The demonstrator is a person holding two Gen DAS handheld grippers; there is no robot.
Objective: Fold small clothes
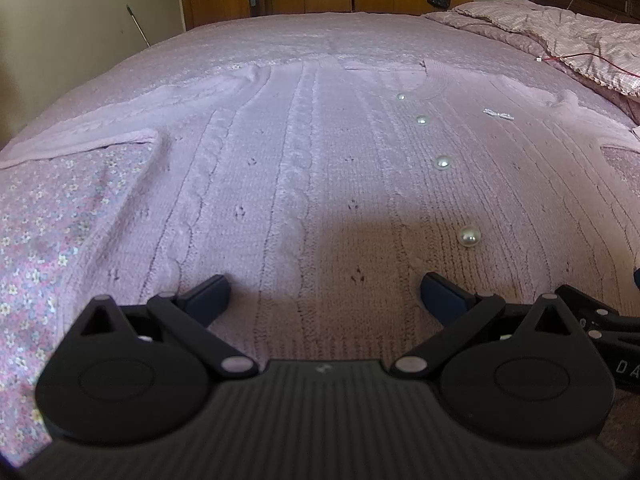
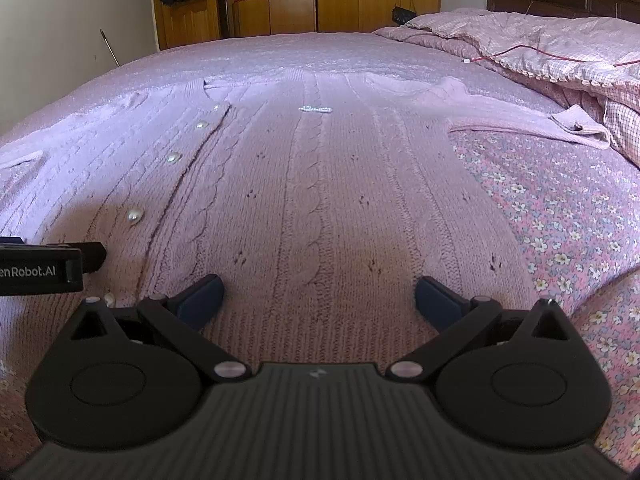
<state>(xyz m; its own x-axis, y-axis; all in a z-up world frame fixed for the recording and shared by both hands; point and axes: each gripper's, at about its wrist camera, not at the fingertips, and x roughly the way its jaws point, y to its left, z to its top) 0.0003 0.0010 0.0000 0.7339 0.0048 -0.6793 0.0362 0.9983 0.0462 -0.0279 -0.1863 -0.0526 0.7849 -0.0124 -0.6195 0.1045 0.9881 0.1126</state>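
The bed (image 1: pixel 120 80) fills both views, covered in a floral sheet (image 2: pixel 560 220), with a rumpled checked quilt (image 2: pixel 540 52) heaped toward the headboard on my right. On it lies the one garment I am working with, a lilac cable-knit cardigan (image 1: pixel 304 160), spread flat and face up with its hem toward me and its collar at the far end. Both sleeves lie out to the sides: one sleeve (image 1: pixel 80 136) runs off to the left, and the other sleeve's cuff (image 2: pixel 580 126) ends just beside the quilt. I see no fold anywhere in the body or the sleeves, so I judge the folding has not begun; everything from tucking in the sleeves to doubling the body is left. My left gripper (image 1: pixel 324 292) hovers low over the hem with its fingers spread wide and nothing between them. My right gripper (image 2: pixel 318 294) sits alongside it, also near the hem, equally wide apart and empty. Down the front runs a row of pearl buttons (image 1: pixel 443 163), apparently fastened, and a small sparkly brooch (image 2: pixel 315 109) rests on the chest near the collar.
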